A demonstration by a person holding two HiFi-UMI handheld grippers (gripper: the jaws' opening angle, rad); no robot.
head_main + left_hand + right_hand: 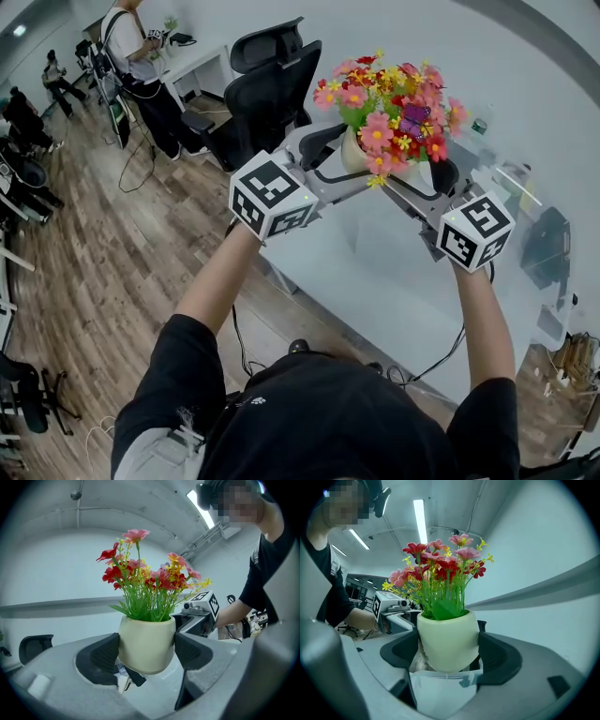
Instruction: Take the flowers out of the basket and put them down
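Note:
A cream pot (146, 641) of pink, red and yellow flowers (394, 112) is held up in the air over a white table (375, 272). My left gripper (146, 651) is shut on the pot, one dark pad on each side of it. My right gripper (449, 651) clamps the same pot (447, 639) from the opposite side. In the head view the left gripper (330, 155) and right gripper (439, 178) meet under the bouquet. No basket is in view. A white sheet-like piece (445, 688) shows below the pot in the right gripper view.
A black office chair (267, 89) stands behind the table's far left end. A person (141, 66) stands by a desk at the far left, on the wooden floor (112, 253). A green-capped bottle (480, 125) and a dark object (548, 248) are at the table's right.

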